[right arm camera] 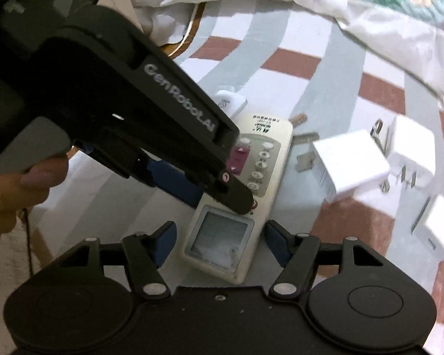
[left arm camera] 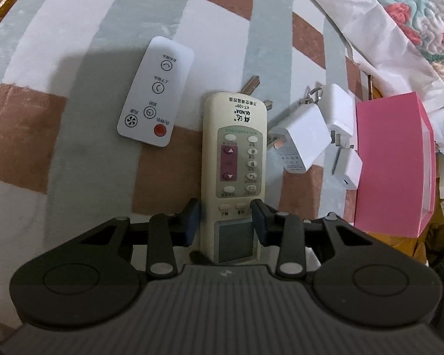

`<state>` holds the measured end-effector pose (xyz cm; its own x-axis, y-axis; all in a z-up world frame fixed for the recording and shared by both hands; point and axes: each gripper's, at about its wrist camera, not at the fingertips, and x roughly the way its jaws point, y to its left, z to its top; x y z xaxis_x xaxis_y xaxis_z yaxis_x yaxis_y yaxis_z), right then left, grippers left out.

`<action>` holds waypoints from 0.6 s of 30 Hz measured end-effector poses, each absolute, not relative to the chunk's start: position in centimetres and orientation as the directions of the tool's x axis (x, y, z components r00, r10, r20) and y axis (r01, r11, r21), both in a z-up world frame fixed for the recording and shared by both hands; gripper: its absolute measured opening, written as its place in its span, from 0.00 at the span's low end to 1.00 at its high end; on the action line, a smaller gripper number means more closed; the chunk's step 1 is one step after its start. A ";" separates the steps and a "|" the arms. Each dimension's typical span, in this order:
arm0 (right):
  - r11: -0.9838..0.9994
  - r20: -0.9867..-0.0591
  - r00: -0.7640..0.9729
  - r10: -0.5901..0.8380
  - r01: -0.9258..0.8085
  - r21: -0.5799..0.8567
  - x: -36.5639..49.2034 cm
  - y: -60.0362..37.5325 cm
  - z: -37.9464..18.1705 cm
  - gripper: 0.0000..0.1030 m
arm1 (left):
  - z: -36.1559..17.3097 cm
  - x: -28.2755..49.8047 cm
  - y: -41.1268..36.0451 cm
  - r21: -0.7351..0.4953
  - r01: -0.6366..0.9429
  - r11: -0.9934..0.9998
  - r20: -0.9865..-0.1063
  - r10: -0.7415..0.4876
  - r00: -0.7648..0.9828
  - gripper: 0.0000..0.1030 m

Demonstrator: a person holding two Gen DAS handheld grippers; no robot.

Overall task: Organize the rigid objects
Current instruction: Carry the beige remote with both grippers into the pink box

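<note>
Left hand-held gripper (left arm camera: 225, 217) clamped on cream remote (left arm camera: 233, 159), resting on striped blanket (left arm camera: 74, 94) at 6 o'clock of keys (left arm camera: 253, 84). Right hand-held gripper (right arm camera: 219, 244) agape astride same remote, not pressing. Risk: opposing pulls twisting remote loose, knocking white chargers (left arm camera: 303, 139) at 3 o'clock.

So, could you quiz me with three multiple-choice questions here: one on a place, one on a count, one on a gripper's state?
1. In the left camera's picture, the flat white remote lies where from the cream remote? A) left B) right C) on top
2. How many white chargers are there? A) one B) three C) five
3. The right gripper is: A) shut empty B) open around the cream remote C) holding a charger
1 A: it lies leftward on the blanket. 2 B: three lie beside the pink box. 3 B: gaps show beside both pads.
</note>
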<state>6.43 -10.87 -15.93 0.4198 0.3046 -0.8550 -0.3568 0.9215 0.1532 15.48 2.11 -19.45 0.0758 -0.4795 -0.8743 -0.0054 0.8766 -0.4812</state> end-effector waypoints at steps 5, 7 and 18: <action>0.928 -0.850 0.424 0.313 -0.328 0.178 6.4 -11.5 -15.6 0.62 | -18.9 14.9 0.6 -0.446 0.098 0.890 -0.887 -0.454 0.087 0.37; 0.929 -0.849 0.417 0.326 -0.307 0.206 6.4 -12.6 -14.9 0.61 | -18.5 14.4 0.3 -0.447 0.109 0.888 -0.885 -0.456 0.090 0.37; 0.943 -0.798 0.536 0.274 -0.313 0.113 3.3 -15.8 -11.2 0.58 | -13.1 11.0 -2.8 -0.433 0.319 0.843 -0.838 -0.507 0.203 0.37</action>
<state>3.32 -15.76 -11.20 0.5364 0.2736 -0.7984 -0.3132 0.9430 0.1128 10.96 -2.85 -13.12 0.2026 -0.5071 -0.8378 0.3189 0.8430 -0.4331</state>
